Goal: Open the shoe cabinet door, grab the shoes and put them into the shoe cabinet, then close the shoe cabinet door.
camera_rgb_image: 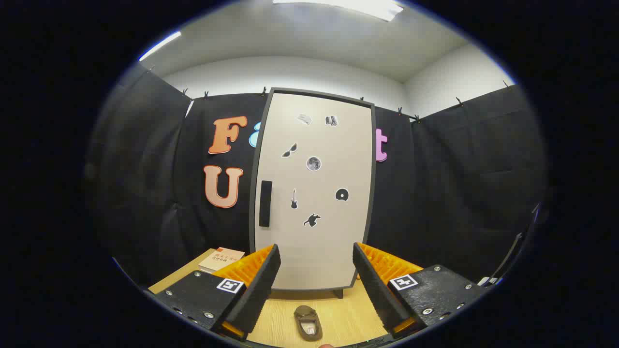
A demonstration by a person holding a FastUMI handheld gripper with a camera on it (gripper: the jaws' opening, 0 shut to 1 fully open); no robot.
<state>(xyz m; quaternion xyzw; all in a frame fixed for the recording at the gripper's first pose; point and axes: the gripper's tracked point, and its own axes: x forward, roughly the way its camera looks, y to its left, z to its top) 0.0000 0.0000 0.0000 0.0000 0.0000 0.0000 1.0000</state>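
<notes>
The shoe cabinet [314, 193] stands upright on the wooden table, straight ahead beyond my fingers. Its pale door is closed, with a dark frame, several small stickers and a black handle [265, 203] on its left side. A small brown shoe [308, 323] lies on the table in front of the cabinet, low between my fingers, toe toward the cabinet. My gripper [315, 263] is open, its fingers spread wide with nothing between them, held back from both the door and the shoe.
The wooden table [348, 314] carries a book [222, 259] lying flat to the left of the cabinet, behind my left finger. Black cloth walls close the booth behind and to both sides.
</notes>
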